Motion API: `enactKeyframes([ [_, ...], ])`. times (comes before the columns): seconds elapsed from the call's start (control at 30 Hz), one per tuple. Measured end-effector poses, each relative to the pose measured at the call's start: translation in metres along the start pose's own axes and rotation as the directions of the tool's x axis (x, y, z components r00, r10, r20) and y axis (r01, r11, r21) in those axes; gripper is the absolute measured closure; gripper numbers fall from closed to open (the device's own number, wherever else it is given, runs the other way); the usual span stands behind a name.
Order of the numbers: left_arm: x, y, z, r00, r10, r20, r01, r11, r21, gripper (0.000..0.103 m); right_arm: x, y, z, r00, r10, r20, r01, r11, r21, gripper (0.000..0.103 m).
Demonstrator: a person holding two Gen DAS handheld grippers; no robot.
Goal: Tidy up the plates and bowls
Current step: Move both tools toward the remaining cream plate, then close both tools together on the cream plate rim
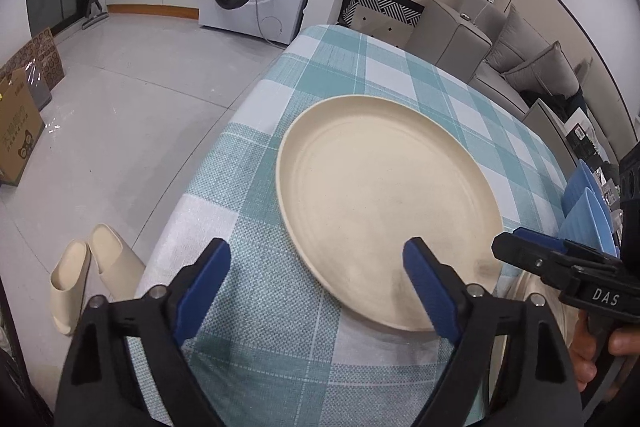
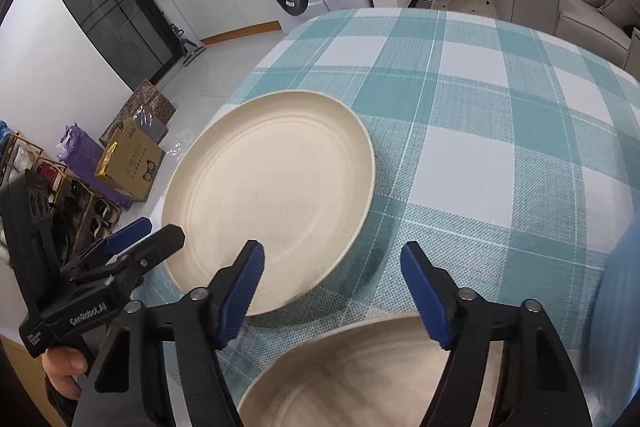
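A round cream plate [image 1: 388, 211] lies flat near the left edge of the counter [image 1: 400, 67], just beyond the left gripper [image 1: 316, 283], whose right blue pad overlaps the plate's near rim. That gripper stands spread, holding nothing. The right gripper [image 2: 332, 287], also spread and empty, hangs above the gap between this plate and a second cream dish [image 2: 360, 375] nearer. Both dishes look matte and smooth; the teal-and-white checked cloth is coarsely woven.
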State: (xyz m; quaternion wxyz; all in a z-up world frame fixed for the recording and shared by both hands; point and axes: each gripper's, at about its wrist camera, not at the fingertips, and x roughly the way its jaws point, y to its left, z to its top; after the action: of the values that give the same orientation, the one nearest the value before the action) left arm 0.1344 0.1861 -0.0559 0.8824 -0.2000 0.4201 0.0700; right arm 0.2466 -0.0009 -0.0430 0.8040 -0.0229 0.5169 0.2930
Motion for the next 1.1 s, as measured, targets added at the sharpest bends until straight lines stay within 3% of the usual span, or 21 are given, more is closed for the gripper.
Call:
enactKeyframes([
  [0.27, 0.007, 0.001, -0.003, 1.0, -0.016, -0.024, 0.016, 1.0, -0.002, 0.03, 0.005, 0.0, 0.002, 1.0, -0.003, 0.005, 0.003, 1.0, -0.007, 0.042],
  [0.7, 0.008, -0.003, -0.005, 0.999, -0.023, -0.028, 0.024, 0.999, 0.036, 0.071, 0.013, 0.003, 0.003, 0.999, -0.034, 0.004, 0.034, 0.999, -0.033, 0.064],
  [0.93, 0.008, -0.006, -0.006, 1.0, 0.004, -0.022, -0.002, 0.998, 0.058, 0.074, 0.015, 0.007, -0.001, 0.997, -0.074, 0.015, 0.075, 0.995, -0.065, 0.08],
  [1.1, 0.008, -0.006, -0.006, 1.0, 0.008, -0.018, -0.007, 0.998, 0.062, 0.075, 0.015, 0.011, -0.002, 0.995, -0.1, 0.032, 0.102, 0.991, -0.09, 0.08],
])
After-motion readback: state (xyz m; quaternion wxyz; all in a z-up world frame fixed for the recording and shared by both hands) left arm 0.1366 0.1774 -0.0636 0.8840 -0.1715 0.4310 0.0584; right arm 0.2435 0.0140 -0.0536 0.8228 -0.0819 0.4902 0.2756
